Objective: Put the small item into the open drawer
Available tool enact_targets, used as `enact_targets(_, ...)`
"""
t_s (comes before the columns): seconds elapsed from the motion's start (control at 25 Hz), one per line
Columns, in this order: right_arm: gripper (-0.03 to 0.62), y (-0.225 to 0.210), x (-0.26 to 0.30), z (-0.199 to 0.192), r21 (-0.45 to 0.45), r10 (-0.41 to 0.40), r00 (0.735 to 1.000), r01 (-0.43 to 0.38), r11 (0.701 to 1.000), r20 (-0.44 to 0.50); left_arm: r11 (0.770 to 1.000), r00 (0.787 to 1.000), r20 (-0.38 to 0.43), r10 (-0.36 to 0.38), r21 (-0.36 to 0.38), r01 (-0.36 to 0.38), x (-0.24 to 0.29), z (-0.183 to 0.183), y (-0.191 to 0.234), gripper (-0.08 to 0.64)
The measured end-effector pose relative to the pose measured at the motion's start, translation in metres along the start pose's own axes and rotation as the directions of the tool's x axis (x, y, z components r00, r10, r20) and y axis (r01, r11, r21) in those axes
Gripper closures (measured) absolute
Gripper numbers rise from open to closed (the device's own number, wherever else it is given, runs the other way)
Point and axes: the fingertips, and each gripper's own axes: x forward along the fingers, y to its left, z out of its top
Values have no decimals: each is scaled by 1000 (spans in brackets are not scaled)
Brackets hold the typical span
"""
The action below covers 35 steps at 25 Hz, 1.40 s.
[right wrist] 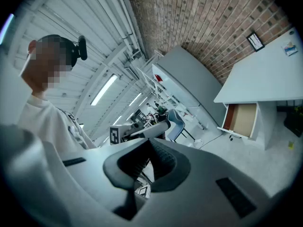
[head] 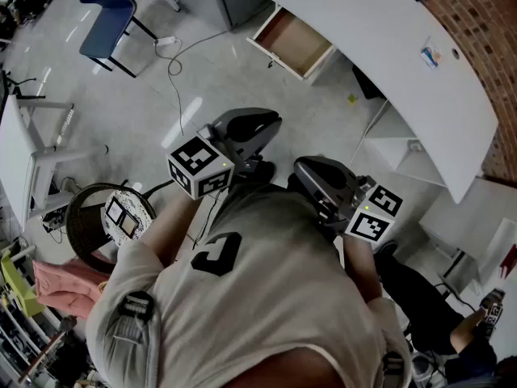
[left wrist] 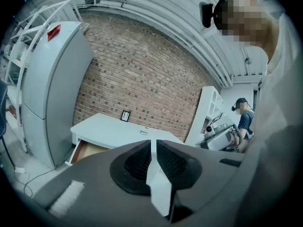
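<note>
While nothing is picked up yet, a person stands well apart from a white desk point(head: 380, 31) with both tongs held close to the chest. I'd judge this a carrying posture, out of reach of the work. The left gripper point(head: 262, 124) has its jaws drawn together with only a pale slit between them, probably background rather than a held thing. The right gripper point(head: 311, 170) has its jaws meeting at the tips, with nothing in them. The small item point(head: 430, 55) — a pale card with blue and orange print — lies on the desktop, well apart from the open drawer point(head: 292, 40), which juts out bare at the desk's other end. Only the head view shows that spacing — the gripper views alone show the jaws face-on.
</note>
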Motion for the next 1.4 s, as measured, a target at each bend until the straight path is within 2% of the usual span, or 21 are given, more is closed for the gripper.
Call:
enact_targets(0.16, 586, -14, -2, 17, -59, -26, 998, 30, 998, 62, 993, 998, 12, 60, 104, -61, -1, 18, 40, 528)
enact_targets(0.36, 586, -14, -7, 12, -54, -63, 994, 68, 996, 92, 991, 999, 0, 46, 127, -46, -3, 16, 45, 528)
enact_targets(0.52, 586, -15, -14, 13, -58, -75, 991, 81, 995, 107, 990, 1000, -21, 13, 142, -10, 13, 9, 29, 528)
enact_targets(0.72, 586, -17, -5, 3, -74, -88, 987, 99, 992, 138, 980, 995, -58, -81, 178, 91, 22, -9, 9, 528)
enact_targets(0.84, 586, -23, 5, -6, -60, -80, 988, 88, 994, 135, 979, 991, -90, -94, 174, 109, 21, -23, 2, 528)
enact_targets(1.0, 586, -33, -42, 18, -39, -98, 983, 105, 994, 158, 974, 982, -130, -139, 160, 159, 68, -17, -42, 528)
enact_targets(1.16, 586, -51, -104, 37, -27, -144, 965, 153, 988, 220, 955, 968, -172, -181, 207, 215, 121, -11, -83, 529)
enact_targets(1.4, 586, -77, -160, 53, -2, -158, 950, 165, 986, 269, 940, 965, -187, -183, 255, 228, 170, -4, -113, 528)
